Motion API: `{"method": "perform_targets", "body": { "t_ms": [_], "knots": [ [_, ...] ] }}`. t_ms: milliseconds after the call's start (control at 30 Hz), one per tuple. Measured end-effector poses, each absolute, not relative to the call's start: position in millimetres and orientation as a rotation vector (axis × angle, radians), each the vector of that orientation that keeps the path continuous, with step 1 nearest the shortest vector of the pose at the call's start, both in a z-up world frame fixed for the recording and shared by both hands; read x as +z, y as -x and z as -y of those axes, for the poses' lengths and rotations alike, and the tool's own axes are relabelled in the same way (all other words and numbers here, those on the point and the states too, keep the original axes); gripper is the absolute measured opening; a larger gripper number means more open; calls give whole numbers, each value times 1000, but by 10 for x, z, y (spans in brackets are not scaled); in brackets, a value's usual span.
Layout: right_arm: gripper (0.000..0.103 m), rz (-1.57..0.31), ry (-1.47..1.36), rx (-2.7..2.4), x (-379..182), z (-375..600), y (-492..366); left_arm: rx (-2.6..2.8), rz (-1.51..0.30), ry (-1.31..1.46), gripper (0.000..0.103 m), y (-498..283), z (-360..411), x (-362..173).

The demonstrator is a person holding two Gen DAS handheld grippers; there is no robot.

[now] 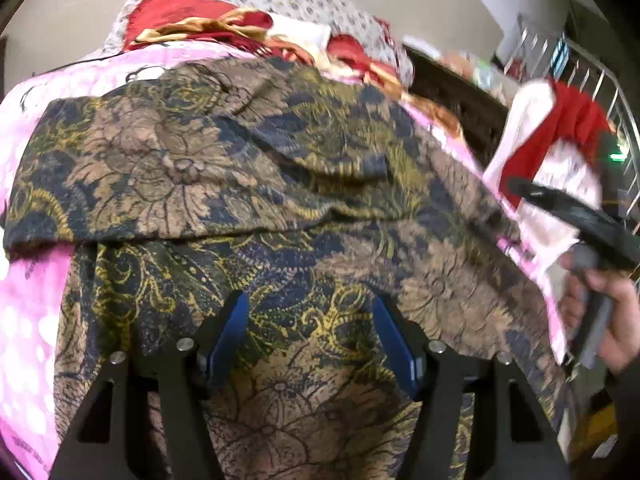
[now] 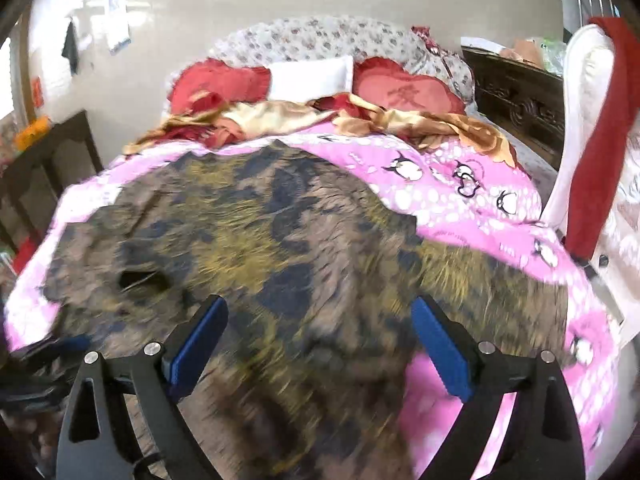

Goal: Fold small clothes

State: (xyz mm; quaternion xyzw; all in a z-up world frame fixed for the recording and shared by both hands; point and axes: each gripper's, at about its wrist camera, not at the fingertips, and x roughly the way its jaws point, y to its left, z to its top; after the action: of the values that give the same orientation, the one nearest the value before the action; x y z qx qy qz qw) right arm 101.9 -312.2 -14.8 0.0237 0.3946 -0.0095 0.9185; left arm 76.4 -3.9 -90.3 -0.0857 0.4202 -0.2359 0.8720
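A brown, navy and gold floral garment (image 1: 248, 184) lies spread on the pink bedspread (image 1: 28, 320), with one part folded over across its upper half. My left gripper (image 1: 310, 304) is open just above the garment's near part, with cloth showing between its blue pads (image 1: 230, 332). In the right wrist view the same garment (image 2: 280, 240) is blurred and fills the middle. My right gripper (image 2: 320, 312) is open above it and holds nothing. The right gripper also shows at the right edge of the left wrist view (image 1: 580, 212), held by a hand.
Red cushions (image 2: 400, 92), a white pillow (image 2: 312, 76) and a red-and-gold blanket (image 2: 280, 116) lie at the head of the bed. A dark carved cabinet (image 2: 516, 100) stands to the right. A white and red garment (image 2: 592, 140) hangs at the right edge.
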Motion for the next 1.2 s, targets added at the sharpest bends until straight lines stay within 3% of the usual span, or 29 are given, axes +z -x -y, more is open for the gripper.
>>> {"method": "perform_targets", "body": {
  "t_ms": [67, 100, 133, 167, 200, 367, 433, 500, 567, 667, 733, 967, 1200],
  "knots": [
    [93, -922, -4, -24, -314, 3119, -1300, -482, -886, 153, 68, -758, 76, -925],
    [72, -962, 31, -24, -397, 3118, -1369, -481, -884, 144, 69, -751, 88, -923],
    [39, -1008, 63, -51, -475, 3165, -1444, -485, -884, 145, 70, -755, 100, -927],
    [25, -1038, 26, -71, -496, 3290, -1468, -492, -885, 155, 70, -754, 85, -930],
    [18, -1025, -33, -73, -470, 3424, -1422, -495, -885, 164, 70, -771, 89, -934],
    [19, -965, -118, -260, -235, 4219, -1228, -500, -883, 184, 70, -769, 52, -949],
    [36, -1013, -187, -310, -294, 4471, -1196, -499, -883, 177, 71, -760, 63, -946],
    [37, -1102, -239, -403, -385, 4650, -1187, -500, -883, 177, 72, -760, 62, -948],
    [37, -1038, -240, -489, -239, 4639, -1109, -499, -883, 177, 72, -757, 62, -947],
    [43, -813, -177, -427, 168, 4157, -1050, -497, -882, 175, 72, -756, 67, -950],
    [55, -777, -193, -91, 223, 3601, -1149, -499, -883, 175, 72, -763, 67, -948],
    [56, -723, 154, 529, -97, 1871, -1207, -507, -883, 200, 72, -775, 45, -951],
    [57, -758, 329, 592, -299, 1577, -1321, -511, -884, 233, 72, -803, 17, -964]
  ]
}}
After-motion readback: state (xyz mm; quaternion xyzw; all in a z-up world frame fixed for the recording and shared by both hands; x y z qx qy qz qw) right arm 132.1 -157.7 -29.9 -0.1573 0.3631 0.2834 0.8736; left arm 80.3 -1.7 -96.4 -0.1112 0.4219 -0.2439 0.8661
